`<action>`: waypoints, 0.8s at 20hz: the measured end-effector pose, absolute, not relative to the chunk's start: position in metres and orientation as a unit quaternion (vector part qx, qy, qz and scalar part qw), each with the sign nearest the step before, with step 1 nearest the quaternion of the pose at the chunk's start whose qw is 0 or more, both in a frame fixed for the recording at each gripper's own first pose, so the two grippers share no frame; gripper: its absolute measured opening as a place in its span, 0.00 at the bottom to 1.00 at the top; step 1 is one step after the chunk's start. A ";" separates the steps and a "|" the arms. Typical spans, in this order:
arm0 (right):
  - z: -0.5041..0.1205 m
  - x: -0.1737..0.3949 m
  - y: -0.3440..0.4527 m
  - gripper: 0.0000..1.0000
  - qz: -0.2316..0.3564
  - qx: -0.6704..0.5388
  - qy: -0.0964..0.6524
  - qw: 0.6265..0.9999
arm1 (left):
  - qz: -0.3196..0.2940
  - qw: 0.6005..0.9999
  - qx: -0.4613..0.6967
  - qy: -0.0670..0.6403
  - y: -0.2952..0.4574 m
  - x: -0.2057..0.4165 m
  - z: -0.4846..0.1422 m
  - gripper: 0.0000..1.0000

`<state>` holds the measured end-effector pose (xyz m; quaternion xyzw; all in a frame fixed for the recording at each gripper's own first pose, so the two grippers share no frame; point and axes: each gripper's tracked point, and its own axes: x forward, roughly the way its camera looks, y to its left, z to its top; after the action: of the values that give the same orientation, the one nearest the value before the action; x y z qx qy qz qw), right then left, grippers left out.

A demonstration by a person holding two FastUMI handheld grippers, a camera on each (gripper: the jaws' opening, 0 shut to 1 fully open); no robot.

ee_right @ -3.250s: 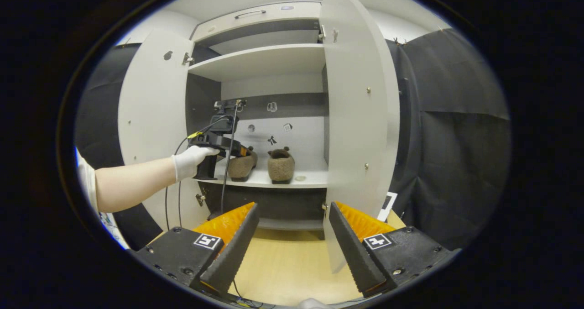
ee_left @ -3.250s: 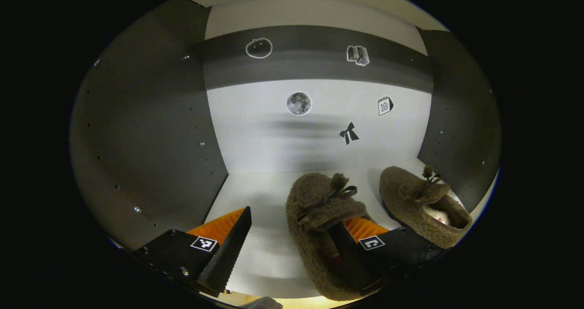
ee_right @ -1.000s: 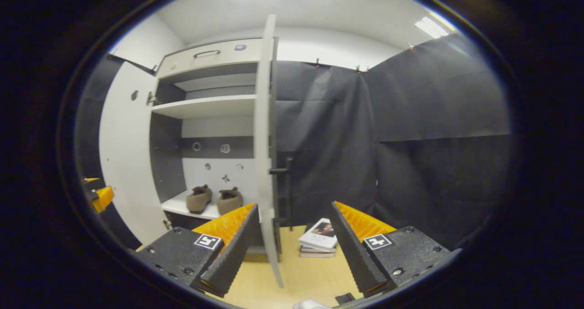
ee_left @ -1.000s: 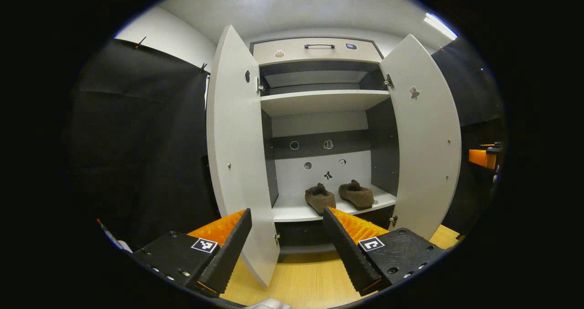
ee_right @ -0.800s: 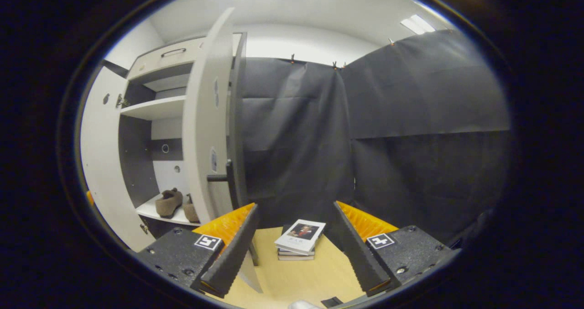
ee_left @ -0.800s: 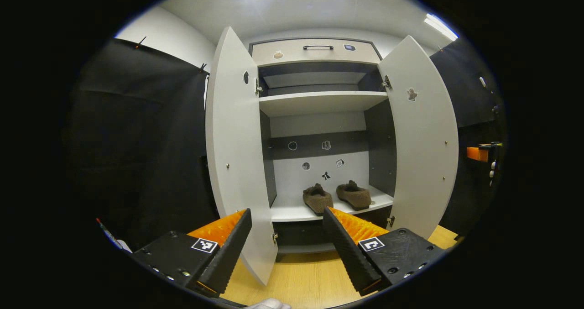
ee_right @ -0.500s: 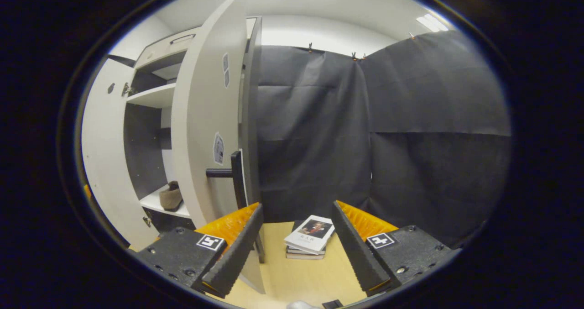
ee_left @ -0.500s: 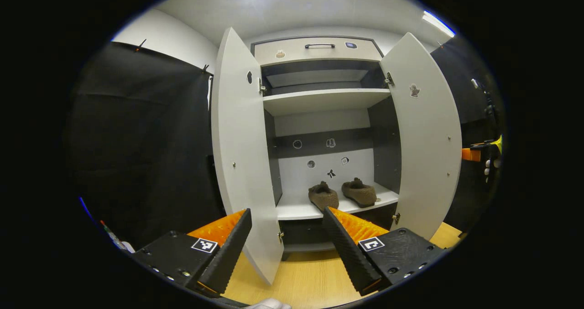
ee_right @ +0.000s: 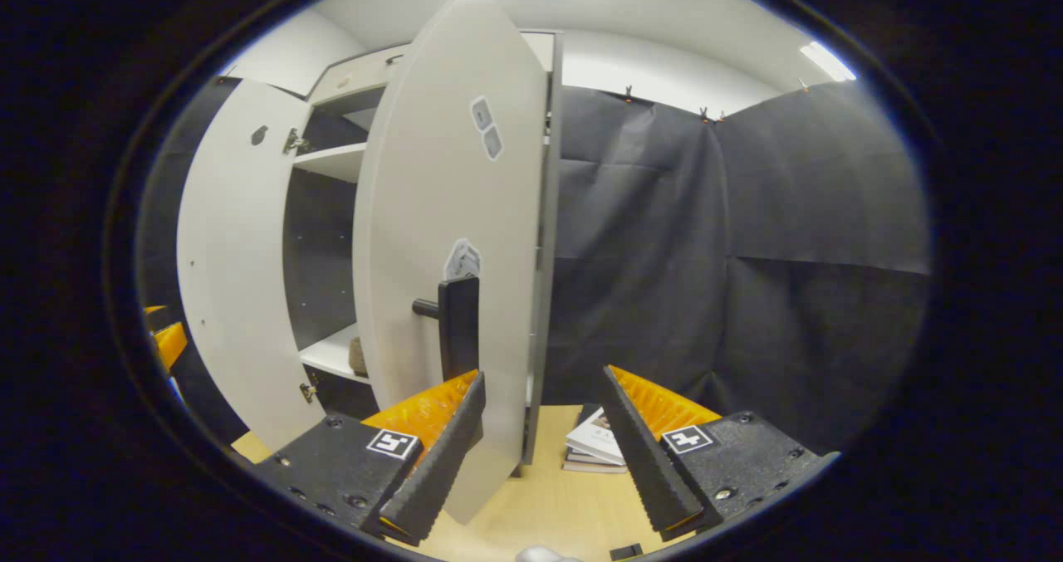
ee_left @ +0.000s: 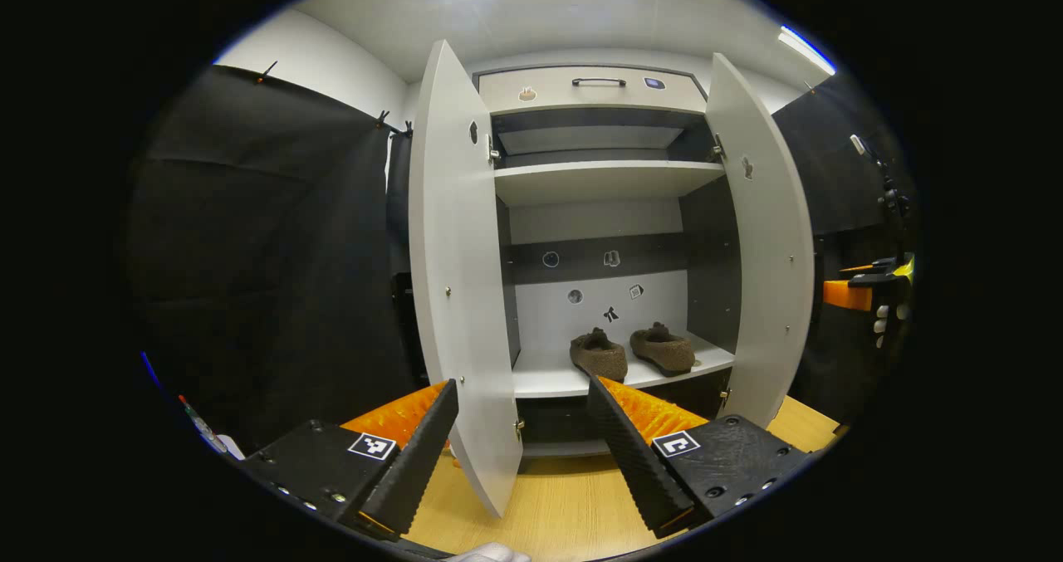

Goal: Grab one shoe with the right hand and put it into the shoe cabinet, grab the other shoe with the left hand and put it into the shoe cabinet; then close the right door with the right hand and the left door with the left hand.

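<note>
Right gripper view: right hand-held gripper (ee_right: 541,454), fingers apart, faces the right door (ee_right: 453,238) near its handle (ee_right: 457,328).

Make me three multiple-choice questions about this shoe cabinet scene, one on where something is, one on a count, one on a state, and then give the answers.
1. Where are the shoes?
A. on the floor by the books
B. on the lower shelf inside the cabinet
C. on the top shelf

2. How many shoes are in the cabinet?
A. one
B. two
C. three

3. What state are the cabinet doors in?
A. both open
B. both shut
C. left shut, right open

Answers:
1. B, the left gripper view shows them side by side on the lower shelf.
2. B, two brown shoes sit there.
3. A, the left door and right door both stand swung out, and both the left gripper and right gripper are open and empty.
</note>
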<state>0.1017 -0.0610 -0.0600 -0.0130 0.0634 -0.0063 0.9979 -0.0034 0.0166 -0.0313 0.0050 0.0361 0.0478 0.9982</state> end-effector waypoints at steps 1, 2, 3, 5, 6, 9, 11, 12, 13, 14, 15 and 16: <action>-0.060 0.105 -0.046 0.86 0.006 -0.014 0.062 0.998 | 0.051 0.998 0.007 0.038 0.022 -0.005 -0.032 0.96; -0.061 0.107 -0.034 0.92 0.016 -0.012 0.062 0.998 | 0.053 0.998 0.006 0.040 0.026 -0.006 -0.033 0.96; -0.062 0.107 -0.021 0.95 0.029 -0.006 0.062 0.998 | 0.055 0.998 0.004 0.040 0.030 -0.007 -0.032 0.96; -0.057 0.103 -0.008 0.99 0.036 0.001 0.056 0.998 | 0.058 0.997 0.002 0.041 0.037 -0.009 -0.032 0.96; -0.058 0.100 -0.005 0.99 0.033 0.004 0.056 0.998 | 0.058 0.997 0.002 0.041 0.039 -0.009 -0.033 0.96; -0.060 0.087 0.003 0.99 0.036 0.015 0.064 0.997 | 0.060 0.997 -0.001 0.042 0.044 -0.012 -0.033 0.96; -0.062 0.081 0.008 0.99 0.035 0.025 0.066 0.997 | 0.055 0.998 -0.005 0.043 0.047 -0.011 -0.034 0.96; -0.063 0.078 0.010 0.99 0.033 0.029 0.070 0.997 | 0.055 0.998 -0.004 0.044 0.049 -0.011 -0.034 0.96; -0.066 0.074 0.014 0.99 0.034 0.032 0.073 0.996 | 0.055 0.998 -0.002 0.044 0.053 -0.010 -0.034 0.96; -0.069 0.070 0.016 0.99 0.033 0.033 0.076 0.996 | 0.056 0.997 -0.002 0.045 0.056 -0.010 -0.035 0.96; -0.072 0.065 0.018 0.99 0.034 0.033 0.078 0.996 | 0.055 0.998 -0.005 0.044 0.058 -0.012 -0.035 0.96; -0.077 0.059 0.019 0.99 0.030 0.032 0.080 0.996 | 0.055 0.997 -0.007 0.044 0.061 -0.012 -0.035 0.96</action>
<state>0.0593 0.0193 -0.0767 0.0317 0.0797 0.0304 0.9959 -0.0118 0.0615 -0.0349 -0.0071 0.0445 0.0552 0.9975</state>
